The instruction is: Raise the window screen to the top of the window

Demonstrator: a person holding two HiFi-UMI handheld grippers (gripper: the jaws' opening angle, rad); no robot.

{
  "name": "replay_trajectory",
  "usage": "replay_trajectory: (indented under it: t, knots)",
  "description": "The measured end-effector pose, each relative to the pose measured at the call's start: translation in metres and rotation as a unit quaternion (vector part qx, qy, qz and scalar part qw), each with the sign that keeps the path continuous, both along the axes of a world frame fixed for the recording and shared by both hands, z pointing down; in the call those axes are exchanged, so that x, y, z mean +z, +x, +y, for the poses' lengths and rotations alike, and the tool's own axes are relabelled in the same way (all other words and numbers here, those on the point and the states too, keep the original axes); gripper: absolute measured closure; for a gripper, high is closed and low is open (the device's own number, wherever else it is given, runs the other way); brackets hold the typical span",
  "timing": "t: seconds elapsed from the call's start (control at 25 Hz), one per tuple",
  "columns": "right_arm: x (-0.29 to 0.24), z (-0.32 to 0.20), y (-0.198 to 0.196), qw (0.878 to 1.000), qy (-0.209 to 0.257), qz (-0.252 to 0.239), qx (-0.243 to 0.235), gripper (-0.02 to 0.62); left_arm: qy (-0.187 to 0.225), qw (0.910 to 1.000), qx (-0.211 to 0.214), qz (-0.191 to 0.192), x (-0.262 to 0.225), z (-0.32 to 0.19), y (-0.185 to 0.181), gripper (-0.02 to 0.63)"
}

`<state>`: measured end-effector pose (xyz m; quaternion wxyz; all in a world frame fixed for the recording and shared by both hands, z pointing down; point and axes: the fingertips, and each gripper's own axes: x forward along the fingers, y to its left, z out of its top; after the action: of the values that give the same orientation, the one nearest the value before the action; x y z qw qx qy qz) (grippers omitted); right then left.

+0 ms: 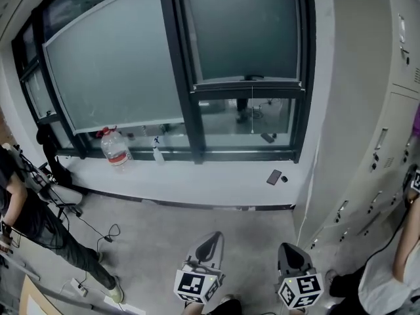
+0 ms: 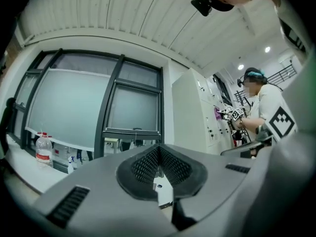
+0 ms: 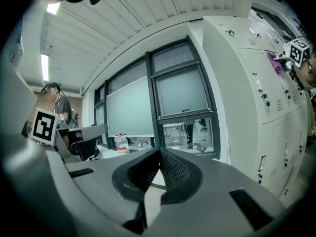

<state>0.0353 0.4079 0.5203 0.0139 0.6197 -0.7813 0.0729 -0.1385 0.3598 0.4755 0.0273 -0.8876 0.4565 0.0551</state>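
The window screen point(image 1: 243, 31) covers the upper part of the right-hand pane. Its dark bottom bar point(image 1: 248, 84) sits about two-thirds of the way down, and a thin pull cord point(image 1: 252, 113) hangs from it. The same screen point(image 2: 134, 106) shows in the left gripper view, and the screen point(image 3: 181, 90) shows again in the right gripper view. My left gripper point(image 1: 209, 243) and right gripper point(image 1: 289, 251) are low in the head view, over the floor and well short of the window. Both are shut with nothing between their jaws, as seen on the left gripper point(image 2: 158, 153) and the right gripper point(image 3: 159, 154).
On the sill point(image 1: 210, 184) are a water bottle point(image 1: 116, 148), a spray bottle point(image 1: 157, 153) and a phone point(image 1: 273, 176). The left pane has a wider lowered screen point(image 1: 111, 64). Grey lockers point(image 1: 367, 136) line the right. One person point(image 1: 29, 222) stands at left, another point(image 1: 394, 274) at right.
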Motion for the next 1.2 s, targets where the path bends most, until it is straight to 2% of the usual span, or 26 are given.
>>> replay_trajectory:
  t: [0.16,0.28,0.6,0.8,1.0,1.2]
  knots:
    - [0.011,-0.02,0.008,1.0,-0.013,-0.006,0.004,0.591,-0.002,1.0,-0.004,0.004,-0.002,-0.028,0.003,0.604]
    - [0.019,-0.056,0.019,1.0,-0.019,-0.014,0.009,0.591,0.0,0.9999,-0.01,-0.001,0.004,-0.067,0.01,0.604]
    - [-0.009,-0.211,0.046,1.0,-0.016,-0.008,0.004,0.591,-0.001,0.9996,-0.014,0.025,-0.01,-0.224,0.029,0.603]
    - [-0.038,-0.305,0.054,1.0,0.001,0.006,-0.002,0.591,0.008,0.9997,-0.01,0.02,-0.029,-0.316,0.038,0.604]
    - [-0.041,-0.369,0.071,0.999,-0.006,-0.029,0.013,0.589,-0.002,0.9996,-0.017,0.023,-0.029,-0.382,0.043,0.603]
    - [-0.03,-0.434,0.084,0.999,-0.018,-0.038,-0.005,0.589,-0.014,0.9995,-0.024,0.015,-0.018,-0.442,0.057,0.603]
